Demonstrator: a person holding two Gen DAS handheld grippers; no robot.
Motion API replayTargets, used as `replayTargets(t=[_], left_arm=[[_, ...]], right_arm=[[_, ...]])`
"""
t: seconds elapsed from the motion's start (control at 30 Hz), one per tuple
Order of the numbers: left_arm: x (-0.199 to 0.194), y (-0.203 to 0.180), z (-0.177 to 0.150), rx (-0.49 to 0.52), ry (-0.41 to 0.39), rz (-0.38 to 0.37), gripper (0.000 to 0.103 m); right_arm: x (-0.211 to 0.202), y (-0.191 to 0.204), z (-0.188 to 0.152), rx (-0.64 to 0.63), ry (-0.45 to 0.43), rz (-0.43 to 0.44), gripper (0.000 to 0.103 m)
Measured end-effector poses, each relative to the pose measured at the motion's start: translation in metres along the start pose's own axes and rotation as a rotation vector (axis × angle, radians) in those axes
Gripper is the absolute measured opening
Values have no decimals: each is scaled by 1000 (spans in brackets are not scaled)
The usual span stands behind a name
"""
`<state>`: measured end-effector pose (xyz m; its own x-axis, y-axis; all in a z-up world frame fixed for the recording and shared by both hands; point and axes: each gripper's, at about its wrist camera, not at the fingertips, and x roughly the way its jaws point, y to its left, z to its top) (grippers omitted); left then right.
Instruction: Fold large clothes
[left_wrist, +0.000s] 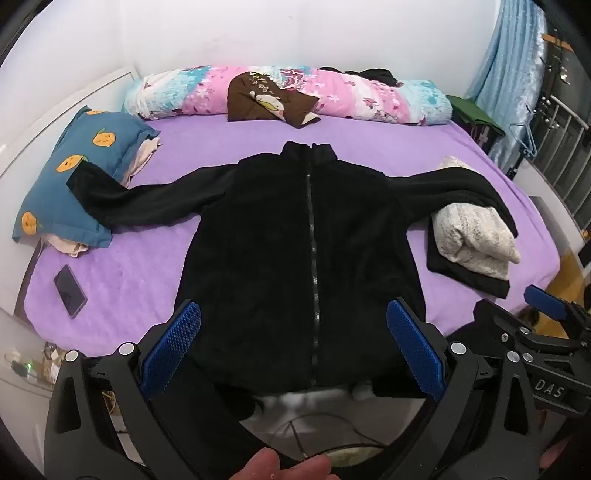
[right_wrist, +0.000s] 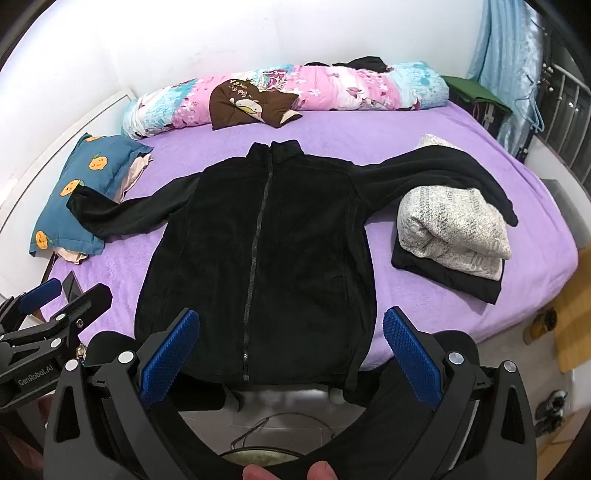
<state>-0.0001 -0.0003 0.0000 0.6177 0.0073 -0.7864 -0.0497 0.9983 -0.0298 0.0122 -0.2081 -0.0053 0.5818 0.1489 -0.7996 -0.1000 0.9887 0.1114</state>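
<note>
Both wrist cameras sit off the near edge of the bed (left_wrist: 147, 280), raised and tilted down, facing toward the wall at 12 o'clock. Each looks out between its own spread fingers, low in frame, at the hem of the black jacket (left_wrist: 295, 240) close below. The left view stands a little leftward and catches the right gripper (left_wrist: 546, 299) at 4 o'clock; the right view catches the left gripper (right_wrist: 40, 291) at 8 o'clock. Both share the jacket, the blue pillow (right_wrist: 88, 184) at 10 o'clock, and the folded pile (right_wrist: 454, 236) at 3 o'clock.
</note>
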Motion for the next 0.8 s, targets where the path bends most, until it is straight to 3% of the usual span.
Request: replayTargets(t=[0.8], left_arm=[[-1,-2,0,-6,9,1,97]], right_arm=[[1,2,0,0,9,14,98]])
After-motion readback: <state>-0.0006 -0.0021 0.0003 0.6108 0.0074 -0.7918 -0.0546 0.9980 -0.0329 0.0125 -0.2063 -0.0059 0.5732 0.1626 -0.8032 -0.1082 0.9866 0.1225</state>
